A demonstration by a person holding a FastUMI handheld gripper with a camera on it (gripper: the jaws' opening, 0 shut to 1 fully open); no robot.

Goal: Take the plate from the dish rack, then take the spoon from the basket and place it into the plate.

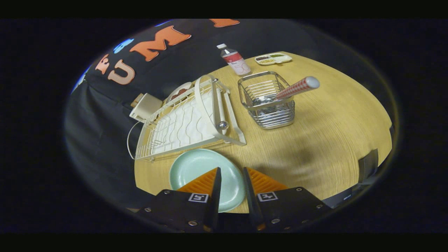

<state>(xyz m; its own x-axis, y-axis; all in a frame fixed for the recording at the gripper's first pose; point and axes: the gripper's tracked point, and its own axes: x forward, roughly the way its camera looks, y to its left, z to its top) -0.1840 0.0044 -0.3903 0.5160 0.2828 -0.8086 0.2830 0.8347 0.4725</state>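
Observation:
A pale green plate [196,168] lies flat on the wooden table [332,140], just in front of the white wire dish rack [182,122]. My gripper [231,169] hangs above the plate's right part, its fingers parted by a narrow gap with nothing between them. The plate's rim shows through that gap. Beyond the fingers, to the right of the rack, a metal wire basket [269,105] holds a spoon [297,87] with a red-and-white checked handle that leans out to the right.
A bottle with a red label [235,59] stands behind the basket, and a small divided tray [273,58] lies further back. A white block [145,106] and a small dish [179,92] sit behind the rack. The table's edge runs close on the left.

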